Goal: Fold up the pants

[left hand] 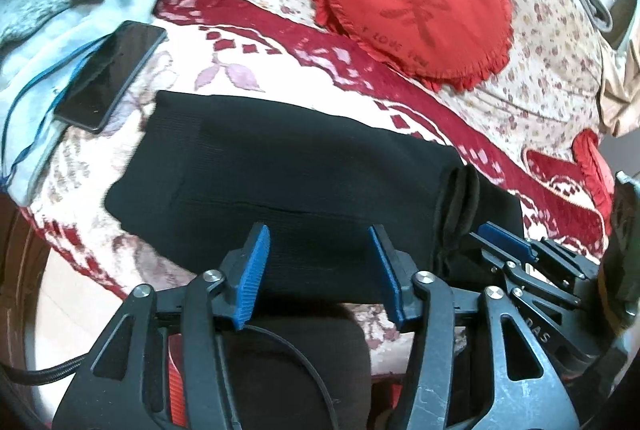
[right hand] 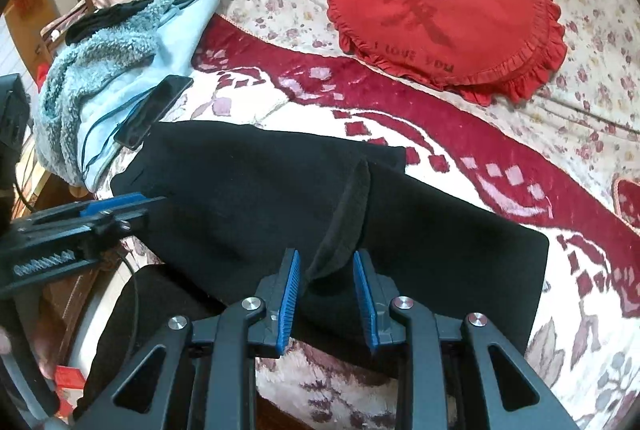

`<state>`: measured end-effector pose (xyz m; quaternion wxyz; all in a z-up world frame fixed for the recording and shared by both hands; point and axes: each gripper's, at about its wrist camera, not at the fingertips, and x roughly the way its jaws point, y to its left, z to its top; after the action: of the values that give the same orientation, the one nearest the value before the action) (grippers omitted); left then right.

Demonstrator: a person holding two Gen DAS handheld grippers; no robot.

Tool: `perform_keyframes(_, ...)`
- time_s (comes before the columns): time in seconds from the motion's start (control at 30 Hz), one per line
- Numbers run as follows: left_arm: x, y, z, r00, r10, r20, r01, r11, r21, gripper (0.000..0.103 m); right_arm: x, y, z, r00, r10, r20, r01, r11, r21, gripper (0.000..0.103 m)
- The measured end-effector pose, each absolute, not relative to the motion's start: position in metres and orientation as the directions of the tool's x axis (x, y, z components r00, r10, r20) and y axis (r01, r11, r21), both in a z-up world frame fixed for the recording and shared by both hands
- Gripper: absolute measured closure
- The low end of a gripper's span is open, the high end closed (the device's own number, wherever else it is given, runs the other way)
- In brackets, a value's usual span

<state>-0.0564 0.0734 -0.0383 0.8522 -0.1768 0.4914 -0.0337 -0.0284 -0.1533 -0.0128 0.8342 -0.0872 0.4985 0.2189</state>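
Both hand-held grippers, left hand-held gripper (left hand: 320, 270) and right hand-held gripper (right hand: 326, 296), hang open and empty above the black pants (left hand: 280, 166). Folded, those lie on the bed (left hand: 360, 78), apparently just let go.

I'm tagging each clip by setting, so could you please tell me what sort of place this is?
Most likely a bedroom at home: the black folded pants lie on a bed with a red-and-cream patterned blanket, a red heart-shaped frilled cushion behind, and a dark smartphone charging nearby.

Black pants (left hand: 280, 166) (plain), red heart pillow (right hand: 440, 10), floral blanket (right hand: 600, 370).
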Motion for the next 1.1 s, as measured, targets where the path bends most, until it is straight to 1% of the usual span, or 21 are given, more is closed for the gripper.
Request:
perform_keyframes(0.2,-0.068,0.109,-0.036,0.529,-0.209,-0.823,-0.184,0.918,-0.352,0.048,-0.015,-0.152,-0.038,0.358,0.252,-0.899,-0.434,0.898,0.079,0.076)
perform_keyframes(0.27,-0.072,0.121,-0.039,0.530,-0.192,-0.826,-0.211,0.913,-0.348,0.047,-0.014,-0.151,-0.043,0.356,0.249,-0.900,-0.433,0.898,0.078,0.074)
perform_keyframes(0.33,-0.074,0.127,-0.041,0.530,-0.172,-0.830,-0.233,0.912,-0.338,0.047,-0.015,-0.148,-0.039,0.360,0.250,-0.899,-0.439,0.896,0.074,0.074)
perform_keyframes(0.5,-0.080,0.145,-0.049,0.523,-0.133,-0.842,-0.283,0.905,-0.318,0.047,-0.015,-0.132,-0.020,0.378,0.317,-0.870,-0.485,0.868,0.106,0.074)
perform_keyframes(0.6,-0.082,0.152,-0.055,0.515,-0.139,-0.846,-0.297,0.896,-0.329,0.047,-0.011,-0.117,-0.014,0.361,0.378,-0.853,-0.518,0.841,0.154,0.074)
perform_keyframes(0.9,-0.084,0.169,-0.075,0.511,-0.223,-0.830,-0.337,0.836,-0.433,0.047,0.015,-0.046,-0.013,0.280,0.494,-0.823,-0.639,0.736,0.224,0.069)
perform_keyframes(1.1,-0.072,0.168,-0.082,0.514,-0.239,-0.824,-0.351,0.818,-0.456,0.047,0.035,0.002,-0.028,0.237,0.475,-0.847,-0.712,0.678,0.181,0.068)
